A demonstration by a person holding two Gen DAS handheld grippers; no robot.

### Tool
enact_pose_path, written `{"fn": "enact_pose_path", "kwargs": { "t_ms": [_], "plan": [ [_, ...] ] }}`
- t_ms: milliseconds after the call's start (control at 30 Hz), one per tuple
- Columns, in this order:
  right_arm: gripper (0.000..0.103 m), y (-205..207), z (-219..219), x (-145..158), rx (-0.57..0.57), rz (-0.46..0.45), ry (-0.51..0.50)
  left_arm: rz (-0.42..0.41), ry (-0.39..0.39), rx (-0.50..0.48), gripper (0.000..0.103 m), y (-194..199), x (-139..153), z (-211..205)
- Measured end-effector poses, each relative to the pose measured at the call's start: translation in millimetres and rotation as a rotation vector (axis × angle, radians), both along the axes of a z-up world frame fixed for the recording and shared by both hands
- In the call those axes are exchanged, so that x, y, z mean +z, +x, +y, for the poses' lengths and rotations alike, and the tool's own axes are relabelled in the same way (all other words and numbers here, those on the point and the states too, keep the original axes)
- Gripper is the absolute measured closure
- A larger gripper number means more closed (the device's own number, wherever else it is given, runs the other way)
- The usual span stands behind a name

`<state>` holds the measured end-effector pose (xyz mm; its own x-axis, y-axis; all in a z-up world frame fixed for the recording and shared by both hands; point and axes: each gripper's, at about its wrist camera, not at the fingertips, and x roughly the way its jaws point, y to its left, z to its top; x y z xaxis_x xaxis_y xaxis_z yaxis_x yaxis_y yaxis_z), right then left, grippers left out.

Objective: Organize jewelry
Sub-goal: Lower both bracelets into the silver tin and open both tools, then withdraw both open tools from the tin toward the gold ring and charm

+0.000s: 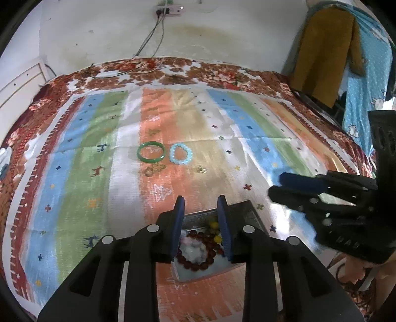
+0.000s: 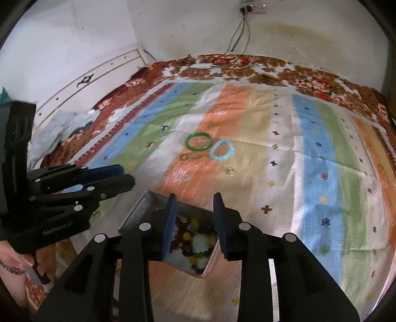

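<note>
Both tools gaped, empty: left tool (image 1: 201, 201) and right tool (image 2: 195, 199) hovered over metal tin (image 2: 138, 210) holding beaded bracelets (image 1: 198, 250). Green bangle (image 1: 151, 151) and blue bracelet (image 1: 181, 153) lay just apart mid-bed, open striped cloth (image 1: 81, 158) all round. Left tool's label blurred.

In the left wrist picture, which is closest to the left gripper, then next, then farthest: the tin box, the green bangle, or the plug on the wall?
From the left gripper:
1. Tin box, right under the fingers.
2. Green bangle, farther out on the striped cloth.
3. Wall plug, high on the far wall.
</note>
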<state>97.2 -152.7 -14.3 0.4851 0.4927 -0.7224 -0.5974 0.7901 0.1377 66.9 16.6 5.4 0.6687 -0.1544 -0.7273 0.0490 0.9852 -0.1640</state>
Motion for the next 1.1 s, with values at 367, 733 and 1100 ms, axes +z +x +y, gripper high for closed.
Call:
{"fn": "enact_pose_path", "kwargs": {
  "t_ms": [367,733,1100],
  "plan": [
    [0.064,11.7,-1.5,-9.0,-0.005,0.012,-0.013,0.036,0.009,0.068,0.062,12.3,-7.3,19.3],
    [0.062,23.9,2.2,-14.7,-0.016,0.026,-0.01,0.073,0.042,0.111,0.058,39.7,-15.7,33.5],
    [0.057,53.5,13.3,-26.8,-0.066,-0.004,-0.073,0.109,0.09,0.116,0.052,64.7,-24.4,36.8]
  ]
}}
